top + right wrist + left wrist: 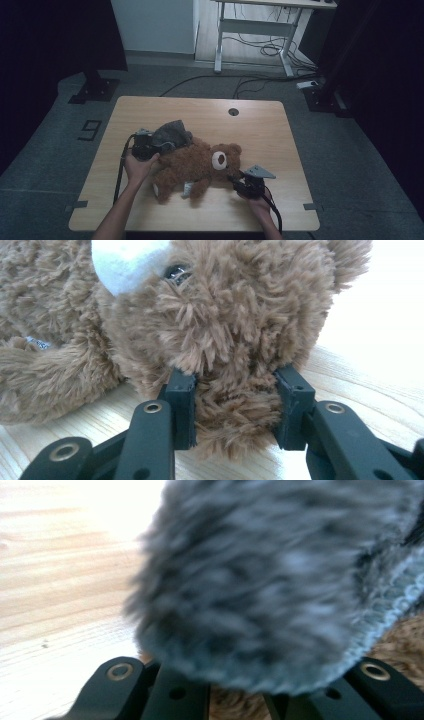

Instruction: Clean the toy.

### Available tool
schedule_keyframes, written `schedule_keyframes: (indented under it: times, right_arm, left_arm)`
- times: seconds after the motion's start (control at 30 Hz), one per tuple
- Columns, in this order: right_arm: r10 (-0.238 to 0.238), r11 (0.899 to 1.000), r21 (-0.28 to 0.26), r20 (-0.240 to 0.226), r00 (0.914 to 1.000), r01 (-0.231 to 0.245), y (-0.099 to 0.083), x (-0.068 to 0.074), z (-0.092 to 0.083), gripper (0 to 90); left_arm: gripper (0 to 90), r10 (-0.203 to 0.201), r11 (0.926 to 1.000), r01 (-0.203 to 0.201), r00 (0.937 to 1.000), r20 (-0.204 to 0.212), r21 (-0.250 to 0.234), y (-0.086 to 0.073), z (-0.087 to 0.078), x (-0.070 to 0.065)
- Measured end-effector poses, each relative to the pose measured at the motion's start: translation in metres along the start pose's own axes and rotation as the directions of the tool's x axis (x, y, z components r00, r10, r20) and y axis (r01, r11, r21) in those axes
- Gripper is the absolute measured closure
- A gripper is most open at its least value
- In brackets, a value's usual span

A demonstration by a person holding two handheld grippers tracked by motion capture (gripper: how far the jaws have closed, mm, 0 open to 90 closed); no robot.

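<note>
Lying on its side in the middle of the wooden table (150, 107) is a brown teddy bear (197, 167), with its head toward the right gripper (239, 181); that gripper's tongs are squeezed on the fluffy bottom of the bear's head (235, 405), fur bulging between them. The left gripper (150, 150) is by the bear's back end, and its tongs are closed together on a grey knitted cloth (270, 580), which lies partly over the bear's body; the cloth looks blurry up close.

The bear looks soft, squishy and light, so it will bend and flop when lifted; holding a thick part like the head or tummy seems best, because a thin pinch of fur might slip. The cloth looks floppy and stretchy too; its ribbed edge (395, 605) seems a good place to hold.

Nothing else sits on the table, just a small round hole (233, 111) near the far edge; a desk with cables (260, 47) stands well behind.
</note>
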State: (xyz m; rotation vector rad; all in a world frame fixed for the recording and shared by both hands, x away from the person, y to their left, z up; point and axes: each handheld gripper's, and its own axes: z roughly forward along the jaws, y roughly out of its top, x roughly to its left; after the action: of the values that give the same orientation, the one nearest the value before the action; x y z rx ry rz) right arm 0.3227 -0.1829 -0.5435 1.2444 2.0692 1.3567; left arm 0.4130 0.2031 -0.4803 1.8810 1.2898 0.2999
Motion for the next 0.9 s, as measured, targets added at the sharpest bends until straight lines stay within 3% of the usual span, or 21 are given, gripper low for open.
schedule_keyframes:
  times: [0.07,0.13,0.23,0.3,0.37,0.43,0.53,0.6,0.67,0.73,0.83,0.9]
  right_arm:
    - [-0.001,1.000,0.002,0.001,1.0000,0.001,0.000,0.000,0.000,59.9]
    - [-0.004,1.000,0.005,0.004,1.0000,0.004,0.000,-0.001,0.001,59.9]
    - [-0.006,1.000,0.008,0.006,1.0000,0.006,0.000,0.000,0.001,59.8]
    - [-0.012,1.000,0.008,0.010,0.9999,0.012,0.000,0.000,0.001,59.7]
    - [-0.013,1.000,0.008,0.009,0.9999,0.013,0.000,0.000,0.001,59.7]
    - [-0.012,1.000,0.007,0.008,0.9999,0.012,0.000,0.000,0.001,59.7]
    - [-0.013,1.000,0.007,0.006,0.9999,0.013,0.000,-0.001,0.001,59.7]
    - [-0.013,1.000,0.008,0.005,0.9999,0.013,0.000,-0.001,0.000,59.7]
    - [-0.012,1.000,0.009,0.005,0.9999,0.012,0.000,-0.001,0.000,59.6]
    - [-0.010,1.000,0.012,0.006,0.9999,0.010,-0.001,-0.002,0.001,59.7]
    - [-0.008,1.000,0.009,0.005,1.0000,0.008,-0.001,-0.002,0.001,59.7]
    - [-0.009,1.000,0.010,0.010,0.9999,0.009,0.000,-0.002,0.002,59.7]
  left_arm:
    - [84.9,0.010,0.9996,-0.010,0.9999,0.004,-0.027,0.005,-0.006,-0.006]
    - [84.9,0.021,0.9979,-0.017,0.9981,0.058,-0.063,0.014,-0.011,-0.021]
    - [84.8,0.086,0.9934,-0.077,0.9909,0.104,-0.085,0.026,-0.011,-0.050]
    - [84.8,0.138,0.9872,-0.125,0.9807,0.138,-0.099,0.034,-0.009,-0.074]
    - [84.8,0.195,0.9778,-0.178,0.9661,0.169,-0.111,0.041,-0.005,-0.102]
    - [84.7,0.228,0.9714,-0.208,0.9526,0.202,-0.115,0.046,0.002,-0.125]
    - [84.3,0.256,0.9657,-0.237,0.9376,0.235,-0.105,0.050,0.017,-0.149]
    - [84.4,0.284,0.9588,-0.274,0.9315,0.227,-0.075,0.048,0.029,-0.161]
    - [84.7,0.310,0.9504,-0.310,0.9323,0.187,-0.029,0.041,0.041,-0.164]
    - [85.3,0.294,0.9551,-0.296,0.9372,0.188,-0.019,0.033,0.043,-0.157]
    - [85.9,0.288,0.9570,-0.290,0.9455,0.153,-0.008,0.021,0.036,-0.140]
    - [86.1,0.262,0.9648,-0.262,0.9524,0.156,-0.020,0.012,0.028,-0.124]
